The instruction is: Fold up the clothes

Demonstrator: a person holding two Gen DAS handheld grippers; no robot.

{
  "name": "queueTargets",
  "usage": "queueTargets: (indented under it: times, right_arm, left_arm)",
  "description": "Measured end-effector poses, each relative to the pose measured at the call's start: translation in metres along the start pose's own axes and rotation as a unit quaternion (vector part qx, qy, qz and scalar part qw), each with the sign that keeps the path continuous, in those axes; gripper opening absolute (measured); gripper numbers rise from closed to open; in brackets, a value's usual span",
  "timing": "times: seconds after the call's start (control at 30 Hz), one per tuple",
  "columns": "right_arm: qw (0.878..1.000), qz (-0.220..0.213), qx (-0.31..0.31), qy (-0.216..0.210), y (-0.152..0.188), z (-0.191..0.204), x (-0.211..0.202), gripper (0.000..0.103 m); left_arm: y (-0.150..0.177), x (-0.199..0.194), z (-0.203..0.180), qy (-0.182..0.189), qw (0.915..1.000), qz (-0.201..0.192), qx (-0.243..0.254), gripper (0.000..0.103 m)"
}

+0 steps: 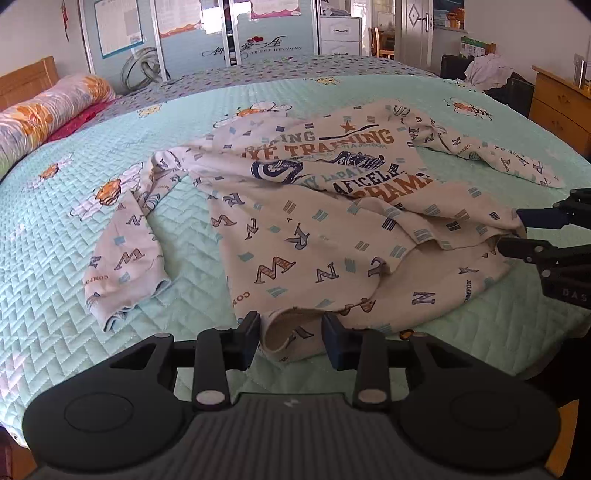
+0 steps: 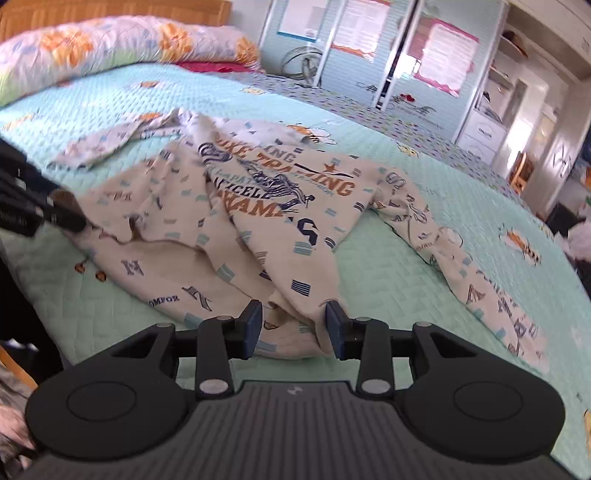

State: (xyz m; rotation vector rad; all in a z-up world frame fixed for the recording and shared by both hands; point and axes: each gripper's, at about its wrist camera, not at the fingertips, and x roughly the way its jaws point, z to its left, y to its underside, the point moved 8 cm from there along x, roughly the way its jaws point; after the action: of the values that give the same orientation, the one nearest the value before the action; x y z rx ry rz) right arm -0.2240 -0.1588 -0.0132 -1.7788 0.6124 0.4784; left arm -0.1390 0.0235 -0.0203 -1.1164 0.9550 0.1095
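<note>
A cream long-sleeved shirt printed with letters and a "TRAINING" graphic lies crumpled, front up, on the bed; it also fills the right wrist view. One sleeve trails to the left, the other to the far right. My left gripper sits at the near hem, jaws apart, with a hem fold lying loose between them. My right gripper is at the hem's other corner, open, with bunched fabric between its fingers. In the left wrist view the right gripper straddles the hem edge.
A mint quilted bedspread covers the bed. A rolled floral quilt lies by the wooden headboard at the left. A wardrobe with sliding doors stands behind the bed, and a wooden dresser at the right.
</note>
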Motion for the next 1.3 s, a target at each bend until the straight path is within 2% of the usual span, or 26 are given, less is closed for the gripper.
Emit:
queueTargets:
  times: [0.17, 0.37, 0.47, 0.67, 0.73, 0.77, 0.83, 1.0, 1.17, 1.23, 1.27, 1.3]
  right_arm:
    - [0.996, -0.016, -0.073, 0.043, -0.003, 0.008, -0.003, 0.039]
    - [0.987, -0.037, -0.151, 0.029, -0.006, 0.034, -0.015, 0.039]
    - [0.989, -0.028, -0.146, 0.022, -0.005, 0.036, -0.009, 0.038]
    - [0.998, -0.008, -0.058, -0.007, -0.007, 0.014, 0.004, 0.036]
    - [0.999, -0.002, -0.048, -0.009, -0.005, 0.009, 0.007, 0.034]
    - [0.998, 0.001, -0.055, -0.002, -0.003, 0.009, 0.010, 0.030]
    - [0.997, 0.006, -0.071, 0.010, 0.001, 0.011, 0.011, 0.015]
    - [0.994, 0.013, -0.104, 0.027, 0.007, 0.015, 0.016, 0.012]
    - [0.995, 0.016, -0.097, 0.033, 0.004, 0.009, 0.028, 0.011]
    - [0.996, 0.017, -0.089, 0.029, 0.003, 0.007, 0.031, 0.001]
    - [0.996, 0.018, -0.085, 0.028, 0.002, 0.006, 0.031, 0.000]
    - [0.996, 0.017, -0.083, 0.028, 0.002, 0.006, 0.031, 0.000]
  left_arm:
    - [-0.001, 0.004, -0.005, -0.009, 0.9997, 0.000, 0.025, 0.040]
    - [-0.004, 0.004, -0.012, -0.023, 0.9983, -0.011, 0.053, 0.040]
    - [-0.005, 0.002, -0.013, -0.033, 0.9973, -0.017, 0.063, 0.042]
    - [-0.006, 0.002, -0.016, -0.034, 0.9964, -0.016, 0.076, 0.044]
    - [-0.006, 0.005, -0.019, -0.036, 0.9955, -0.014, 0.086, 0.044]
    - [-0.006, 0.007, -0.020, -0.038, 0.9951, -0.013, 0.090, 0.044]
    - [-0.006, 0.010, -0.022, -0.041, 0.9944, -0.010, 0.096, 0.044]
    - [-0.006, 0.020, -0.023, -0.042, 0.9942, -0.002, 0.098, 0.044]
    - [-0.007, 0.021, -0.023, -0.040, 0.9945, -0.002, 0.097, 0.044]
    - [-0.008, 0.021, -0.022, -0.040, 0.9946, -0.002, 0.096, 0.044]
    - [-0.008, 0.022, -0.022, -0.039, 0.9946, -0.002, 0.096, 0.043]
    - [-0.008, 0.022, -0.022, -0.039, 0.9947, -0.002, 0.095, 0.038]
